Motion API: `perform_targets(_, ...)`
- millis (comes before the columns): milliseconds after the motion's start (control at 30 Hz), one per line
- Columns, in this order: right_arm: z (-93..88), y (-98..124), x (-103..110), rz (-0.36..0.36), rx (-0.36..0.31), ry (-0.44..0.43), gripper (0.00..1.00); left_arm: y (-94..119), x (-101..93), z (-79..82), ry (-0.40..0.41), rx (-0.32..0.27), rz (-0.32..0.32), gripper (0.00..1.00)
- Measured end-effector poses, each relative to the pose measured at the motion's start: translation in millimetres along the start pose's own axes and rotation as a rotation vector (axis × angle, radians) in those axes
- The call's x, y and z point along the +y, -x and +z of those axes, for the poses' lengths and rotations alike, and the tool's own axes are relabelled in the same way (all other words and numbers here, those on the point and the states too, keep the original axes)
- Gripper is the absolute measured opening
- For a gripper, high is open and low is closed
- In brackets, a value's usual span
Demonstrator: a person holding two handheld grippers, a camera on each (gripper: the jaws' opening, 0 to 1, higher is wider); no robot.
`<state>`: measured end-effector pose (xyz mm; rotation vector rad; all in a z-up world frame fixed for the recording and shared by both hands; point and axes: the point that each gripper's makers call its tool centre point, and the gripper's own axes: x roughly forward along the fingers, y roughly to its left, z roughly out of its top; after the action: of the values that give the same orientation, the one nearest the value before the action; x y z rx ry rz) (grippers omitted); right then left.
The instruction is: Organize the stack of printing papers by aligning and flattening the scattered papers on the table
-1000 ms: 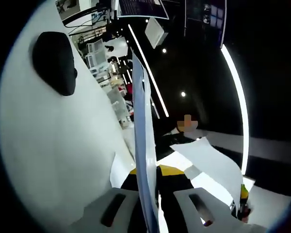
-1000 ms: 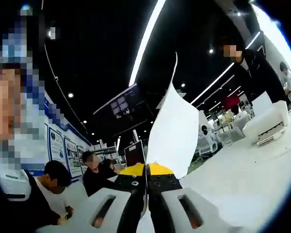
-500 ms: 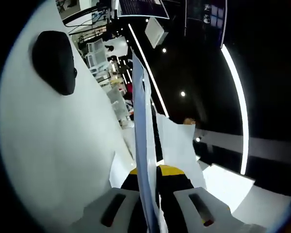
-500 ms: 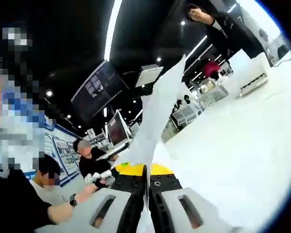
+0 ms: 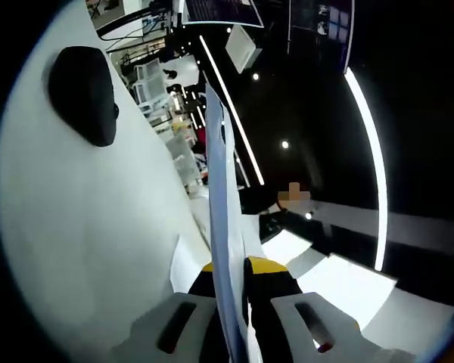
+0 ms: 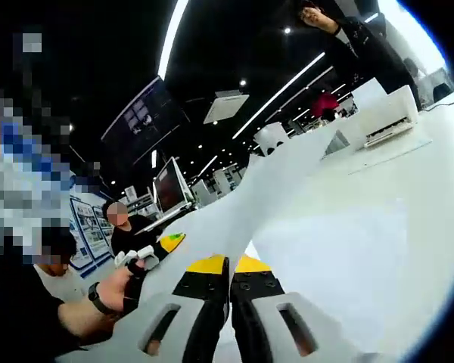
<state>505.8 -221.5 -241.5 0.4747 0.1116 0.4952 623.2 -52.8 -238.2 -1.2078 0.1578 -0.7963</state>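
My left gripper [image 5: 231,274] is shut on white printing paper [image 5: 216,181]. The paper shows edge-on and rises as a thin upright band from between the jaws. The white table [image 5: 83,227] runs along the left side of this rolled view. My right gripper [image 6: 229,266] is shut on a sheet of paper [image 6: 276,189]. That sheet stretches away from the jaws toward the upper right, bent low over the white table [image 6: 378,227].
A black rounded object [image 5: 83,94] lies on the table in the left gripper view. A white printer-like box [image 6: 382,121] stands at the far end, with a person in black [image 6: 363,45] beside it. A seated person's hand [image 6: 113,287] holds a yellow-tipped tool at the left.
The sheet in my right gripper has dropped from upright to low over the table as that view tilted down. A loose sheet seen right of my left gripper has gone from that view.
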Motion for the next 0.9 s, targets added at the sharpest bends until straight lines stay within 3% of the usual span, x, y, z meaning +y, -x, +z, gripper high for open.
perform_targets(567, 0.7, 1, 1, 0.003, -0.020, -0.003, 0.00, 0, -4.2, -1.2, -0.023, 0.004, -0.017, 0.10)
perform_targets(900, -6.0, -12, 18, 0.045, -0.004, -0.003, 0.00, 1, -7.0, -2.5, -0.032, 0.005, -0.025, 0.15)
